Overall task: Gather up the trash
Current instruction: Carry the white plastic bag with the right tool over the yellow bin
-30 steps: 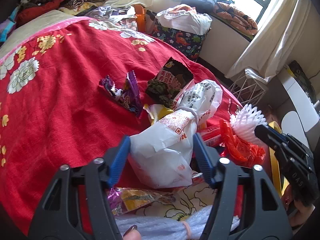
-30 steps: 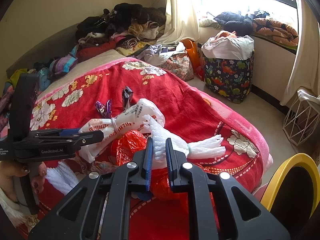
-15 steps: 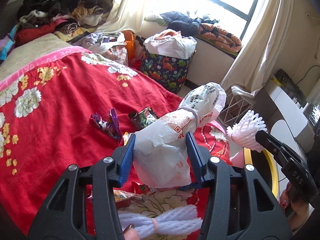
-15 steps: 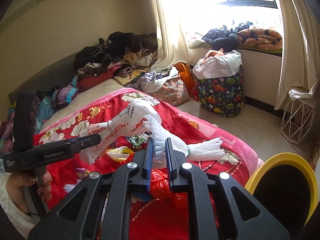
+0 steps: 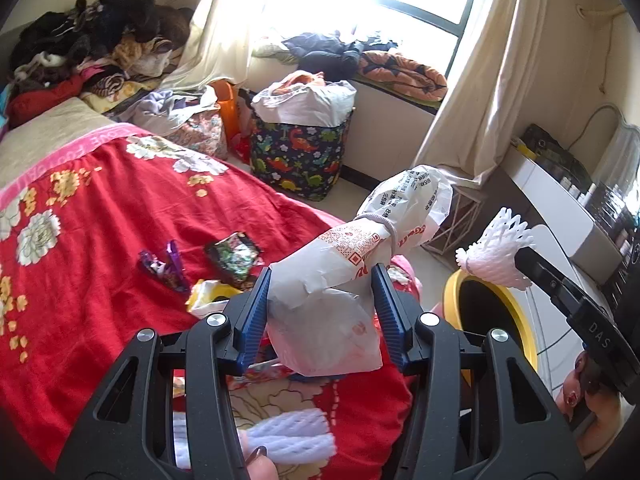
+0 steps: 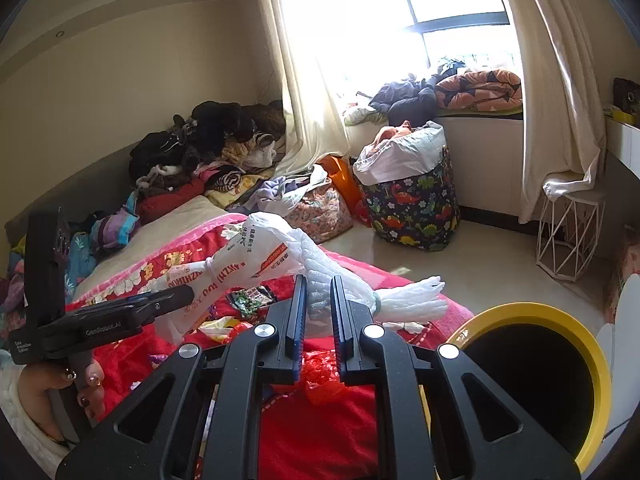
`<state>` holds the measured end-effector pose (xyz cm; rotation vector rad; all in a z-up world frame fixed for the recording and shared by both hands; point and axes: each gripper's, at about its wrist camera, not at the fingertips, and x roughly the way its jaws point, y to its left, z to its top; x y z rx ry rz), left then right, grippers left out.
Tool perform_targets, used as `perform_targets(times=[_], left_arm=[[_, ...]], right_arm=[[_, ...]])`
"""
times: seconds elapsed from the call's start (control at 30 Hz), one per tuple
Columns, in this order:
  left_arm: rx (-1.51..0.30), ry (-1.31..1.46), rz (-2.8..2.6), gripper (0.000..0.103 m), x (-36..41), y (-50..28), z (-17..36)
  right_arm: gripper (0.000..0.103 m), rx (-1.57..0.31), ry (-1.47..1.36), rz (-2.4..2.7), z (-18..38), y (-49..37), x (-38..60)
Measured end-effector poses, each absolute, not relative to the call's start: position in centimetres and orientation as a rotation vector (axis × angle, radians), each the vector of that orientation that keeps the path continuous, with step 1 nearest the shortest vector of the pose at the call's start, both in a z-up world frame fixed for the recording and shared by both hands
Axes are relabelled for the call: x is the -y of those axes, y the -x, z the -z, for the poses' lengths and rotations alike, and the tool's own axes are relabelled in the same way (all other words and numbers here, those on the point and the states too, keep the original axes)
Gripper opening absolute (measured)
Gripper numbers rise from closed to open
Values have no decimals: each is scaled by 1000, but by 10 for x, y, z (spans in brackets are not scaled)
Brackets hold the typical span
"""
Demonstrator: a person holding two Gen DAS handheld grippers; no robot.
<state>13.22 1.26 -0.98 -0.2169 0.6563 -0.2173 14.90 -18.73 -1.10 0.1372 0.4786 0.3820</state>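
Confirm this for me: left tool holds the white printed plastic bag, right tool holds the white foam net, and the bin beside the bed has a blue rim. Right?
Not quite. The bin beside the bed has a yellow rim, not blue; the right wrist view shows it clearly. The rest stands: the left tool holds the white printed plastic bag, and the right tool holds the white foam net.

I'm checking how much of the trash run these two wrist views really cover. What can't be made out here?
- Inside of the yellow-rimmed bin: black shadow in the right wrist view; the right gripper covers part of it in the left.
- Foam net: its middle is hidden between the fingers.
- White plastic bag: contents unseen, the plastic is opaque.
- Wrappers on the red blanket: print too small.
- Window: overexposed.
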Motion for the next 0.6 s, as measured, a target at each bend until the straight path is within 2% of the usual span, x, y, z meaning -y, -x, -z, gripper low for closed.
perform_targets(times=[0.6], left_arm=[[-678, 131, 318, 42, 48, -127, 13]], right_arm=[[12, -474, -221, -271, 14, -122, 249]])
